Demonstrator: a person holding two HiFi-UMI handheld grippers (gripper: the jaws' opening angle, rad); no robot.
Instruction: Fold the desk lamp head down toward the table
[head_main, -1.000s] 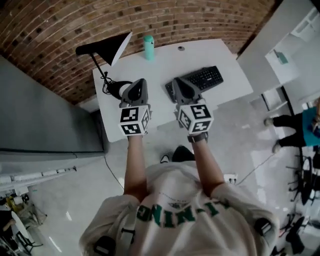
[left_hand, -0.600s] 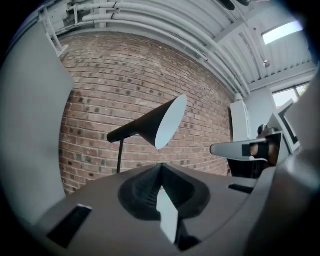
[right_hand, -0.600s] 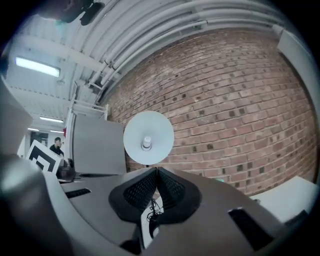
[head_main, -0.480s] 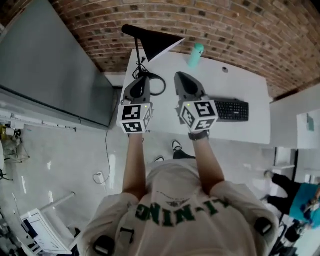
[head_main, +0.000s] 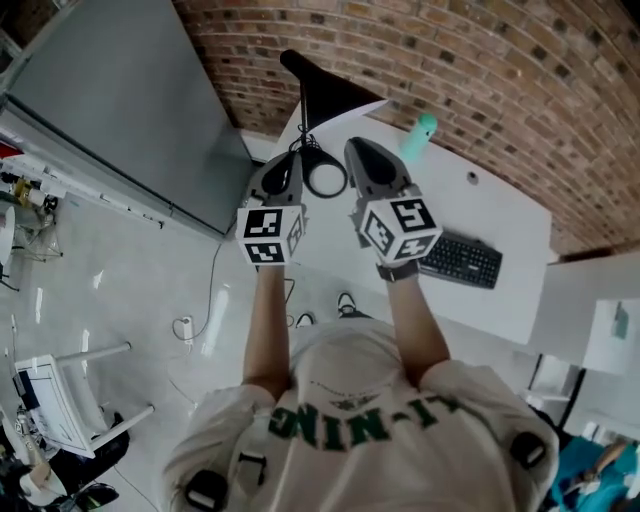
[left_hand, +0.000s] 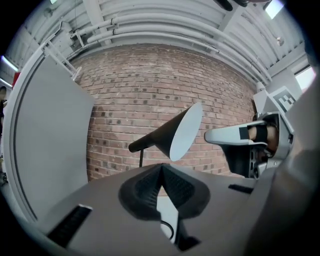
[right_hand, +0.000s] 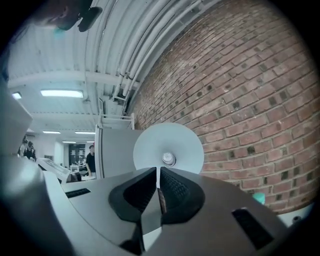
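The left gripper (head_main: 284, 163) and the right gripper (head_main: 362, 152) are held side by side over the end of the white table (head_main: 500, 215), each with its jaws pressed together on nothing. The black desk lamp head (head_main: 325, 95) is seen just beyond them by the brick wall (head_main: 480, 70). It is raised on its thin stem and untouched (its white inside and bulb (right_hand: 168, 159) are turned toward the right gripper).

In the head view, the left claw (head_main: 283, 168) overlaps the dark loop at the foot of the desk lamp (head_main: 322, 90). The right claw (head_main: 365, 160) hides the keyboard's (head_main: 466, 262) near end. In the left gripper view, the lamp's stem (left_hand: 141, 157) drops behind the claw body. In the right gripper view, the lamp head's (right_hand: 168, 147) lower rim is masked, the teal bottle (right_hand: 258, 198) is a sliver, and a distant person (right_hand: 91, 159) is too small to make out.
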